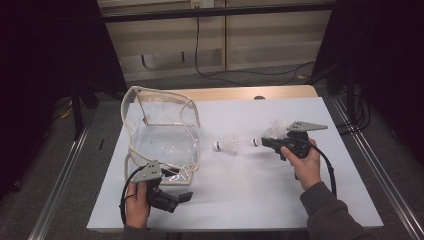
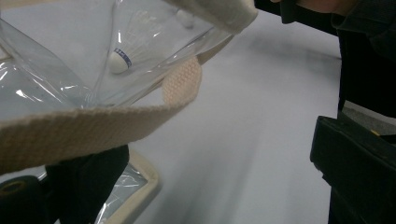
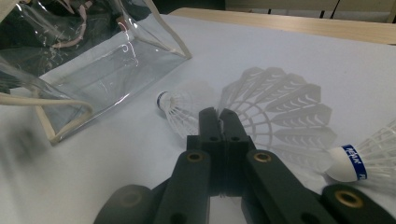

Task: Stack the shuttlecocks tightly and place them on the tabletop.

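A clear plastic bag (image 1: 160, 130) with beige trim stands open on the left of the white table sheet. My left gripper (image 1: 176, 200) is open just in front of the bag's near corner. In the left gripper view (image 2: 210, 154) the jaws stand wide apart, and the bag's beige strap (image 2: 93, 126) crosses over the left jaw. My right gripper (image 1: 263, 142) (image 3: 218, 112) is shut, apparently on the feather skirt of a shuttlecock (image 1: 274, 131) (image 3: 280, 116). A loose shuttlecock (image 1: 227, 145) (image 3: 180, 109) lies between that gripper and the bag (image 3: 93, 70). A third shuttlecock (image 3: 355, 163) lies beside the right jaw.
The white sheet (image 1: 240, 200) covers a wooden table whose far edge (image 1: 240, 93) shows at the back. Metal rails run along both sides, and cables lie on the floor behind. Through the clear plastic (image 2: 56, 84), a shuttlecock cork (image 2: 119, 60) is visible.
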Demonstrator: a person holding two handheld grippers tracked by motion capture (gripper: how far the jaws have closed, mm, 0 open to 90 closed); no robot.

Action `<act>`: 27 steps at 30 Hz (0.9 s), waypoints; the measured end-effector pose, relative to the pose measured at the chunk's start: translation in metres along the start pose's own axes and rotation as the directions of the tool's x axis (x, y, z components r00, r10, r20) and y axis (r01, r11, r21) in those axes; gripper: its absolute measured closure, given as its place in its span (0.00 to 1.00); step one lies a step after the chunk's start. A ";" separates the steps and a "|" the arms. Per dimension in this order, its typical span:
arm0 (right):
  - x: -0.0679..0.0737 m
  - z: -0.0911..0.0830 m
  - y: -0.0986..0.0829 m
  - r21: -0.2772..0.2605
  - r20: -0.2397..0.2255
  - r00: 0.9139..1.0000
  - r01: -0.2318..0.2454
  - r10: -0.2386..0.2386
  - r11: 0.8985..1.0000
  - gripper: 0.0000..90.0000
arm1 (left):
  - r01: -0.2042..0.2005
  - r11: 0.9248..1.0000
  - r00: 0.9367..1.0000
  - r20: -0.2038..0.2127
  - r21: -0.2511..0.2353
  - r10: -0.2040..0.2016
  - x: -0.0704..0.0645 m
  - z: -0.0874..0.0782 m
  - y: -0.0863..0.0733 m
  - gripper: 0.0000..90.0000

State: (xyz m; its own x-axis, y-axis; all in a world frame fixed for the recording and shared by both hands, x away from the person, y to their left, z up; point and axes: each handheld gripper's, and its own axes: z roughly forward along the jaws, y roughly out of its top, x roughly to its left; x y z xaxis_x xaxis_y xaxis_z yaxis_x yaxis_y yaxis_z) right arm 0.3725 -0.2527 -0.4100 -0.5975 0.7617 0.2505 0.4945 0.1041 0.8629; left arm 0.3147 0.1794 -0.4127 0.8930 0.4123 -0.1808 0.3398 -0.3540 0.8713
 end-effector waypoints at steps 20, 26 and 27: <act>0.001 0.012 -0.001 0.006 0.006 1.000 -0.004 0.004 1.000 1.00 | -0.002 1.000 1.000 0.000 0.000 0.002 0.000 0.000 0.000 0.05; -0.002 0.015 -0.001 0.009 0.013 1.000 -0.012 0.011 1.000 1.00 | -0.002 1.000 1.000 -0.001 0.001 0.002 0.000 0.001 0.000 0.05; -0.002 0.015 -0.002 0.008 0.011 1.000 -0.015 0.015 1.000 1.00 | -0.001 1.000 1.000 -0.001 0.000 0.001 0.000 0.001 0.000 0.05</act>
State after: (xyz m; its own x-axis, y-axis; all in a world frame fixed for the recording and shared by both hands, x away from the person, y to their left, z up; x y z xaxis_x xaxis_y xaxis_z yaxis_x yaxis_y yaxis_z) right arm 0.3827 -0.2447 -0.4186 -0.5829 0.7704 0.2583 0.5084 0.0978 0.8556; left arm 0.3149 0.1789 -0.4131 0.8930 0.4128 -0.1794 0.3389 -0.3546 0.8714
